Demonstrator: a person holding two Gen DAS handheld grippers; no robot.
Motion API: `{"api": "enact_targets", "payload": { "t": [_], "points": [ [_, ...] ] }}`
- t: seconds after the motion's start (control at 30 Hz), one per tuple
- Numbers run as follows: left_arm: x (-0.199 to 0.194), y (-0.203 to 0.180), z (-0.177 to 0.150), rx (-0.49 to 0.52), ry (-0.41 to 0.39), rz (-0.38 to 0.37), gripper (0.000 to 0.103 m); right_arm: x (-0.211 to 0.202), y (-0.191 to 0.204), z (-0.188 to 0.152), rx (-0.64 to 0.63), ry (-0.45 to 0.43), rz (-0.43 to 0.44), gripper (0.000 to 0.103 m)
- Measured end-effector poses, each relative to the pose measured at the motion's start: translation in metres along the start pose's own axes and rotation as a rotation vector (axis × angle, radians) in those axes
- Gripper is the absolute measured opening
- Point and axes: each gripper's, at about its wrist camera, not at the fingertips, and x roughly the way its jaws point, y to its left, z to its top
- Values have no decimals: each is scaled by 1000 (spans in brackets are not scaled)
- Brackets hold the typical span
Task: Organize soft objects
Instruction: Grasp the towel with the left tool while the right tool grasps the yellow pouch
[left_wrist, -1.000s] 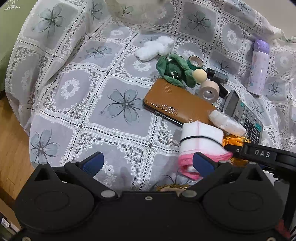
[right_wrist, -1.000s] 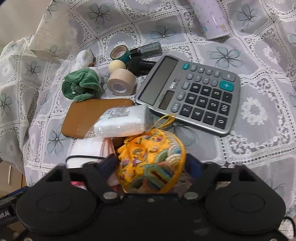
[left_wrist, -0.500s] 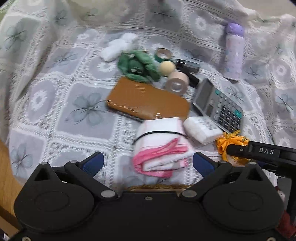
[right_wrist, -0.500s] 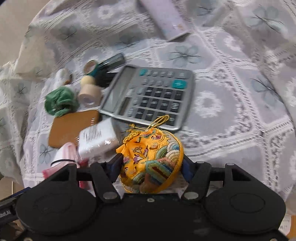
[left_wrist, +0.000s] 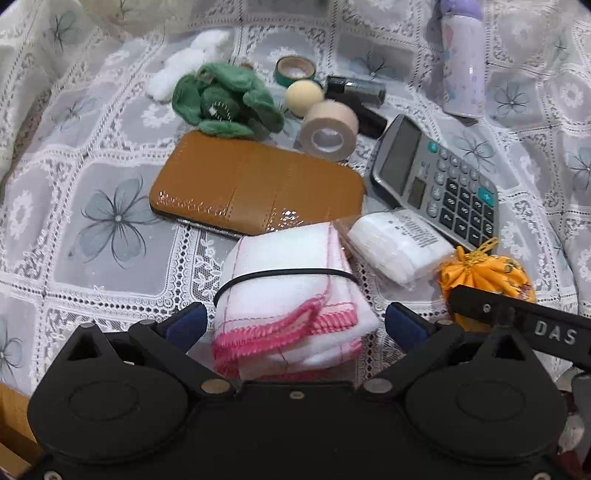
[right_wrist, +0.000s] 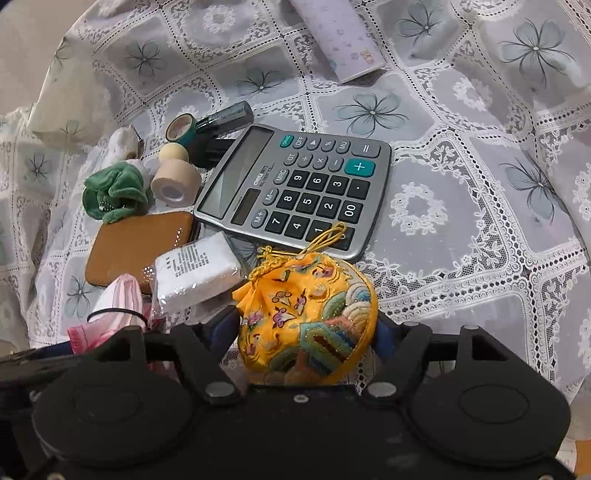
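Note:
A folded white towel (left_wrist: 291, 295) with a pink hem and a black band lies on the lace cloth, between the wide-apart pads of my open left gripper (left_wrist: 293, 325), which do not touch it. A yellow embroidered pouch (right_wrist: 310, 314) rests on the cloth between the fingers of my right gripper (right_wrist: 304, 328), whose jaws are opening. That pouch (left_wrist: 487, 273) also shows at the right of the left wrist view. A green plush (left_wrist: 221, 99) and a white plush (left_wrist: 184, 70) lie at the back. A wrapped tissue packet (left_wrist: 399, 243) sits between towel and pouch.
A brown wallet (left_wrist: 255, 184), a grey calculator (left_wrist: 436, 177), a beige tape roll (left_wrist: 328, 129), a green tape roll (left_wrist: 295, 68), a small ball (left_wrist: 303, 98), a black tube (left_wrist: 354, 88) and a lilac bottle (left_wrist: 463, 74) crowd the lace tablecloth (left_wrist: 110, 221). Bare cloth lies left.
My left gripper has moved right and down until its fingers straddle the towel. The right gripper's jaws have spread from their squeeze on the pouch.

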Motion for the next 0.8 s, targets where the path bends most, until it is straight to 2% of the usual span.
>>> {"api": "enact_targets", "payload": {
  "t": [0.17, 0.33, 0.6, 0.8],
  "points": [
    [11, 4, 1, -13, 26, 3, 99, 4, 0, 1, 7, 6, 7, 79],
    [13, 0, -2, 29, 13, 21, 99, 5, 3, 0, -13, 4, 0, 79],
    [13, 2, 1, 10, 9, 11, 99, 1, -1, 2, -11, 16, -4, 67],
    [12, 1, 0, 14, -1, 17, 99, -10, -16, 3, 32, 7, -29, 65]
  ]
}}
